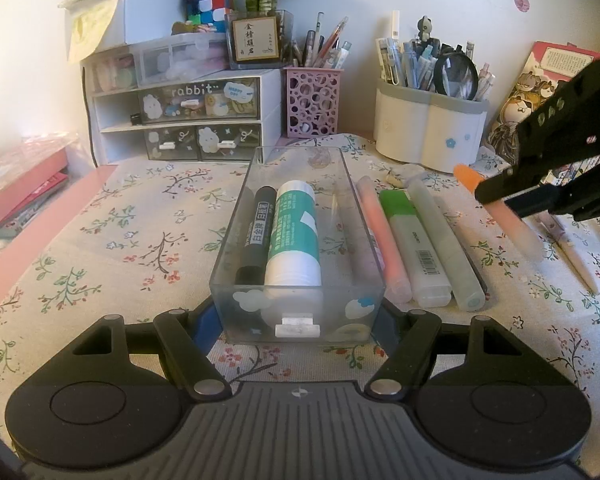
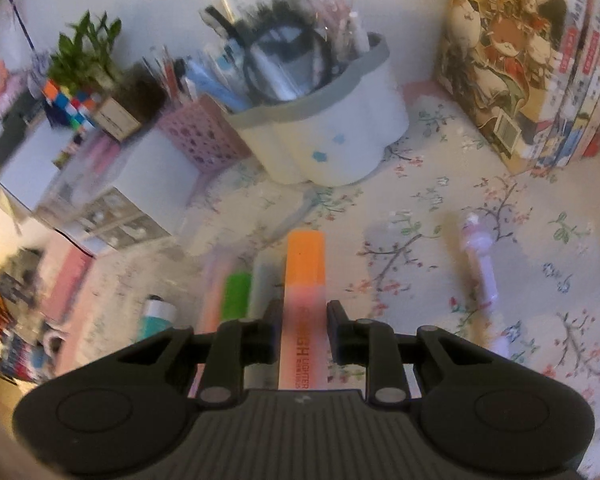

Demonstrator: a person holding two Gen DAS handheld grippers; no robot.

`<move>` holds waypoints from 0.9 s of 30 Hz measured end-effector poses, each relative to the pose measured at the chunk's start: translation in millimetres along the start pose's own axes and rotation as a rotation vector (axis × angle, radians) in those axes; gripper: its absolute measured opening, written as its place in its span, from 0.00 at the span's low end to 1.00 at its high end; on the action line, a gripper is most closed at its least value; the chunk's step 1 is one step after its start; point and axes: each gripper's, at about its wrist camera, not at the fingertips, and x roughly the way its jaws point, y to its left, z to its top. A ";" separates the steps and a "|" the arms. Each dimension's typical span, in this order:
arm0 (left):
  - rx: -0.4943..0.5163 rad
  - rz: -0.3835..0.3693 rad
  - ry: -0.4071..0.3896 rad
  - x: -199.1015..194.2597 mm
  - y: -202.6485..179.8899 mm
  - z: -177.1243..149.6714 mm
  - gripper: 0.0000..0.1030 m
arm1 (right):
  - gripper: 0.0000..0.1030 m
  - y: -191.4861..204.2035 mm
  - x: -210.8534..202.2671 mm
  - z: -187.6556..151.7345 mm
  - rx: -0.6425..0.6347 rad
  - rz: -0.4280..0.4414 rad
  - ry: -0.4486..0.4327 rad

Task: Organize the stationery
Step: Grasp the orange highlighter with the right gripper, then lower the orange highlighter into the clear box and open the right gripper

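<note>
An orange highlighter (image 2: 303, 280) is gripped above the table (image 1: 100, 240) by the right claw (image 2: 303, 332), the clear tray (image 1: 298, 240) is straddled by the open left claw (image 1: 300, 320), and lowering into that tray seems due next.

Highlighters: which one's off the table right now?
The orange-capped highlighter, shut in the right gripper and held in the air. The pink, green-capped and pale green ones lie on the cloth beside the clear bin.
</note>
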 end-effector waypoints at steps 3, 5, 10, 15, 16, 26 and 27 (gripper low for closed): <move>0.001 0.000 -0.001 0.0 0.1 0.1 0.70 | 0.14 4.8 -2.8 -0.8 0.021 0.052 0.006; 0.001 0.000 0.001 0.0 0.0 -0.1 0.70 | 0.14 10.2 -3.6 -2.2 0.020 0.069 0.010; 0.000 0.002 0.004 0.1 -0.6 1.0 0.70 | 0.14 15.2 -8.8 -3.7 0.025 0.086 0.011; -0.001 0.006 0.002 0.3 -1.8 0.5 0.70 | 0.14 12.9 -13.4 -4.2 0.048 0.120 0.032; -0.002 0.006 0.004 0.3 -1.8 0.6 0.70 | 0.14 14.0 -13.9 -4.9 0.049 0.130 0.037; -0.005 0.008 0.002 -0.2 -1.7 -0.2 0.70 | 0.14 39.6 -13.1 -10.4 0.036 0.200 0.066; -0.005 0.007 0.002 -0.1 -1.5 -0.2 0.70 | 0.14 41.7 -12.4 -10.2 0.038 0.213 0.072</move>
